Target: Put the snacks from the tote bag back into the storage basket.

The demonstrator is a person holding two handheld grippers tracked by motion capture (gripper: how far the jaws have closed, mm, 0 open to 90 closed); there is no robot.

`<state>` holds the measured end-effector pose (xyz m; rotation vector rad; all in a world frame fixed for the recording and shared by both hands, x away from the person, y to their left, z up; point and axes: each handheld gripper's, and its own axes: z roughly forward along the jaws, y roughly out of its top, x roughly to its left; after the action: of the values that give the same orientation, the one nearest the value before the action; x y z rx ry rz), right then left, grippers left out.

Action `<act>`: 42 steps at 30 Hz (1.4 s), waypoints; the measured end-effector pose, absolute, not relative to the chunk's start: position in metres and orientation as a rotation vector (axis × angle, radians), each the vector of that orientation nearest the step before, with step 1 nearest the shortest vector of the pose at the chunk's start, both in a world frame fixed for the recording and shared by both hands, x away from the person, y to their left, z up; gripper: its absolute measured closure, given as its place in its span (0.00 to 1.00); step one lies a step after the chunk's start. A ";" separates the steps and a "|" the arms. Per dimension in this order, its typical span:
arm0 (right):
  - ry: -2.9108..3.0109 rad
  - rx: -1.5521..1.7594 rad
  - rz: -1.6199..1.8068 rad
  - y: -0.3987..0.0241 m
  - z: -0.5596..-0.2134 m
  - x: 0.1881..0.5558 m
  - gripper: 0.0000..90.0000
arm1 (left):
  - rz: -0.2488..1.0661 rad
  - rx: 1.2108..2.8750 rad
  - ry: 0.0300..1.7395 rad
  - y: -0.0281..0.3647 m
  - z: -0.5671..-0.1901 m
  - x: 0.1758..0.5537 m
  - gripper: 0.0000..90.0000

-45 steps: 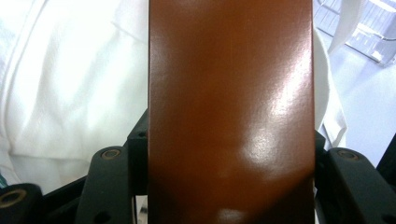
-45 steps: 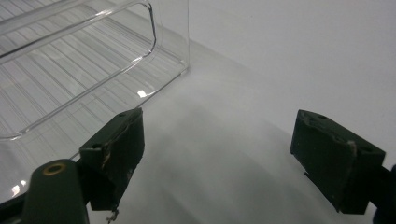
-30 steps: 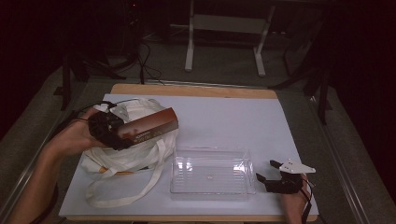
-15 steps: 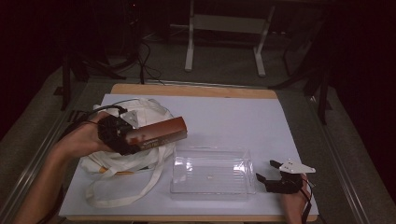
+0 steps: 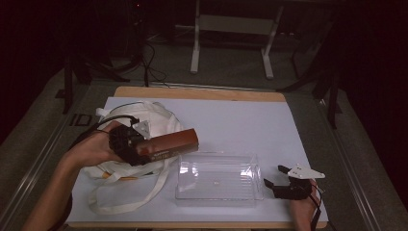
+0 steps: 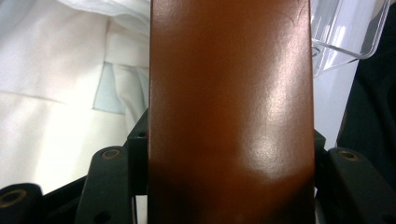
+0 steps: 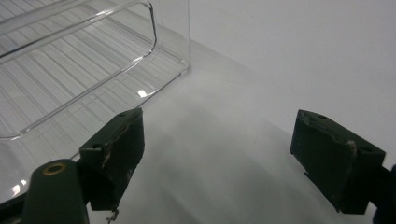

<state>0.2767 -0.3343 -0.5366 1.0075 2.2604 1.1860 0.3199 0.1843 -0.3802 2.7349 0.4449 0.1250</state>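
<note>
My left gripper (image 5: pixel 144 149) is shut on a glossy brown box (image 5: pixel 169 143), which it holds level above the table, its far end over the left rim of a clear plastic tray (image 5: pixel 216 156). In the left gripper view the brown box (image 6: pixel 229 93) stands between both jaws of the left gripper (image 6: pixel 229 156), and a corner of the clear tray (image 6: pixel 350 28) shows beyond it. My right gripper (image 5: pixel 274 176) rests open on the white tabletop just right of the tray. Nothing lies between the jaws of the right gripper (image 7: pixel 224 154), and the tray's corner (image 7: pixel 154 42) is at the upper left.
A white cloth tote bag (image 5: pixel 130 115) with long loose handles lies crumpled on the left of the white table surface (image 5: pixel 240 120), under my left hand. The same bag (image 6: pixel 56 70) shows in the left gripper view. Dark floor and stand legs lie beyond the table.
My left hand has carried the brown box to the right and a little lower, from over the bag to the tray's left rim. The right gripper has stayed put.
</note>
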 end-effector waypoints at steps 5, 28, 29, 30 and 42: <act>2.261 1.010 1.186 -0.334 -0.536 0.277 0.19 | 0.119 2.735 0.404 0.176 -0.379 0.316 0.49; 2.261 1.010 1.187 -0.334 -0.537 0.277 0.19 | 0.130 2.778 0.249 0.147 -0.380 0.297 0.49; 2.261 1.011 1.187 -0.334 -0.537 0.277 0.19 | 0.132 2.781 0.238 0.145 -0.380 0.296 0.49; 2.261 1.010 1.186 -0.334 -0.537 0.277 0.19 | 0.131 2.787 0.229 0.142 -0.380 0.295 0.49; 2.262 1.013 1.189 -0.334 -0.536 0.276 0.19 | 0.134 2.810 0.168 0.129 -0.387 0.288 0.49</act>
<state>0.2764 -0.3343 -0.5364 1.0130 2.2616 1.1893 0.2885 0.1289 -0.3871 2.8098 0.1682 0.1339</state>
